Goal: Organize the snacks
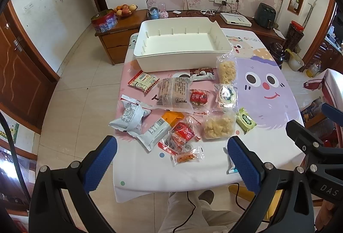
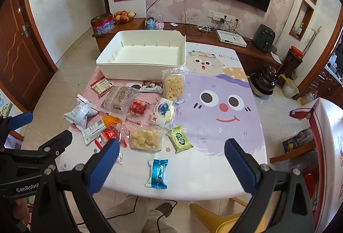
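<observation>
An empty white plastic bin [image 1: 182,44] [image 2: 141,55] stands at the far end of the table. Several wrapped snacks lie in front of it: a clear bread pack [image 1: 174,91] [image 2: 120,98], a green packet [image 1: 246,120] [image 2: 179,139], puffed-rice bags [image 1: 218,127] [image 2: 173,85], a white foil pack [image 1: 130,118] [image 2: 80,113]. A blue candy bar [image 2: 158,173] lies nearest the front edge. My left gripper [image 1: 171,158] is open and empty, above the front of the table near the small red packets [image 1: 182,132]. My right gripper [image 2: 171,160] is open and empty above the blue bar.
The table has a cartoon cloth [image 2: 223,108]. A yellow stool [image 2: 216,218] and the person's legs [image 2: 137,215] are under its front edge. A wooden cabinet [image 1: 120,27] with fruit and a tin stands behind, jars [image 2: 265,80] on the floor at right.
</observation>
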